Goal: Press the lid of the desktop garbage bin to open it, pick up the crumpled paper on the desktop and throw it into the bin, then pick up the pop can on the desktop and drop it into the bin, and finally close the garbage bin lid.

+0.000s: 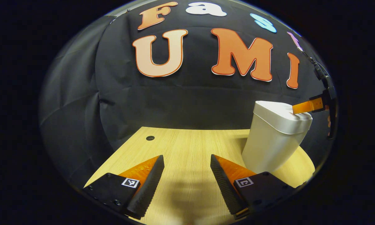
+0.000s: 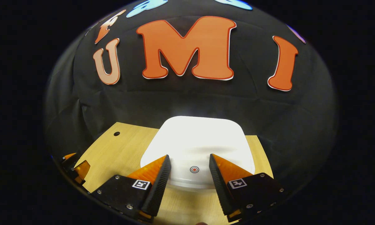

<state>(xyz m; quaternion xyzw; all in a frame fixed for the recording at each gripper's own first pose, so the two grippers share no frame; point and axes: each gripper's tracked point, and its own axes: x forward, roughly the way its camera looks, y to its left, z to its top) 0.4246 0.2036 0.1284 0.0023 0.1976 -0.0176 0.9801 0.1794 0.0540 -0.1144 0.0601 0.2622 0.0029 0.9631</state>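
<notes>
My left gripper [image 1: 187, 159] hovers wide open over the bare wooden desktop [image 1: 187, 143], holding nothing. The white garbage bin [image 1: 275, 137] stands at my three o'clock in the left gripper view, lid shut. My right gripper [image 2: 190, 159] hangs above that lid [image 2: 196, 140], fingers spread wide, straddling the small red ring mark [image 2: 194, 169] at six o'clock.
</notes>
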